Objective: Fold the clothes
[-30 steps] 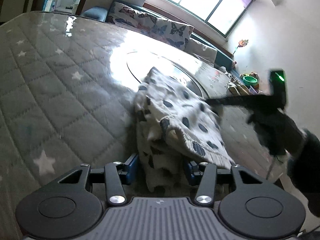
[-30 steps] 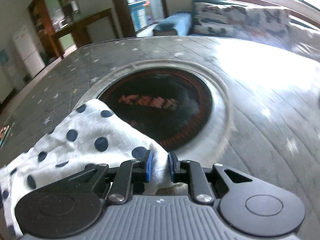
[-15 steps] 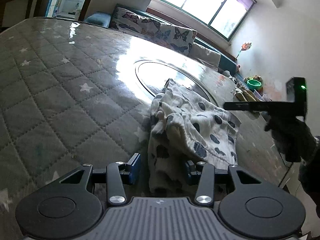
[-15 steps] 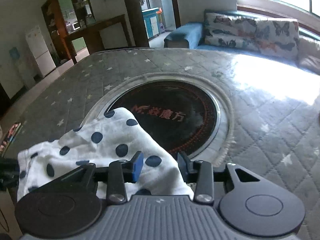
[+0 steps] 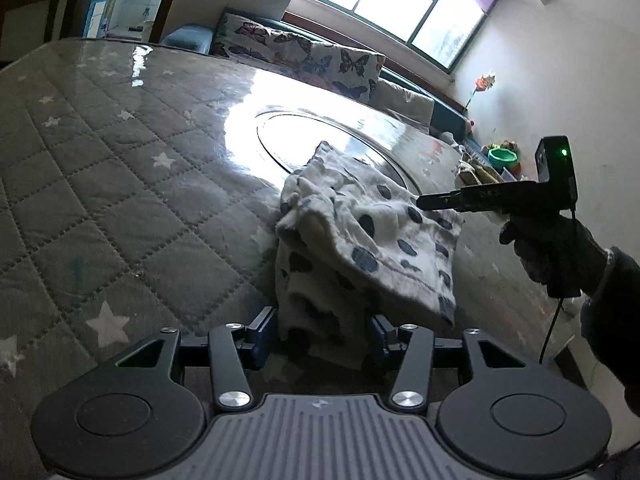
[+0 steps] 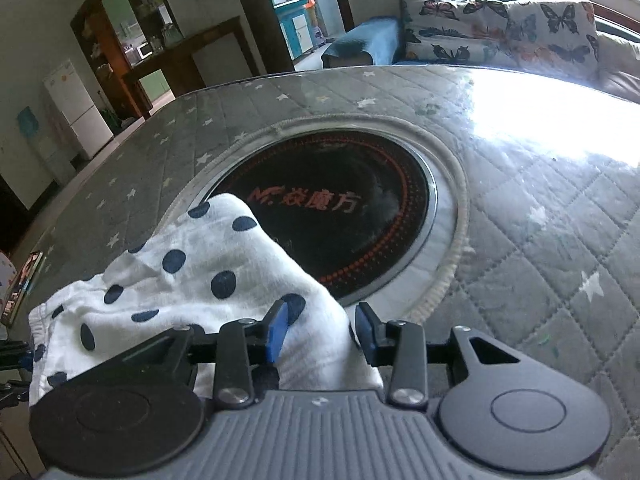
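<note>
A white garment with dark blue dots (image 5: pixel 372 236) lies folded in a bundle on the quilted grey table (image 5: pixel 120 184), partly over the round black hob. My left gripper (image 5: pixel 320 330) is open, its jaws wide on either side of the bundle's near end. My right gripper (image 6: pixel 322 330) is open at the garment's (image 6: pixel 192 276) other end, with cloth lying between the jaws. The right gripper also shows in the left wrist view (image 5: pixel 424 202), held by a gloved hand above the garment's right edge.
A round black induction hob (image 6: pixel 336 216) with a pale fringe ring is set in the table's middle. A butterfly-print sofa (image 6: pixel 500 40) runs along the far edge under the window. A phone (image 6: pixel 24 280) lies at the table's left edge.
My right gripper was shut on the garment's corner, has opened and let it drop. The garment has settled flatter on the table. My left gripper stays open around its near end.
</note>
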